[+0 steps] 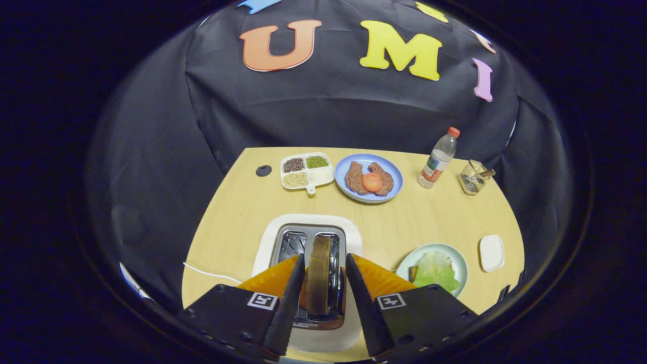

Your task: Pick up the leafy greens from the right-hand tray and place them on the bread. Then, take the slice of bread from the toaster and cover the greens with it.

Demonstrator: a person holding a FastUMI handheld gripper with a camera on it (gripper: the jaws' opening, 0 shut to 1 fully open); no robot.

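A white toaster stands on the wooden table just below me. A brown slice of bread sticks up from its right slot. My gripper hangs over the toaster, open, with one finger on each side of the slice and a small gap on both sides. To the right of the toaster sits a pale green plate. On it the leafy greens lie over another piece of bread, of which only a brown edge shows.
Beyond the toaster are a divided tray of grains, a blue plate with meat and a tomato slice, a water bottle and a wire basket. A small white dish lies right of the green plate. A white cable runs left.
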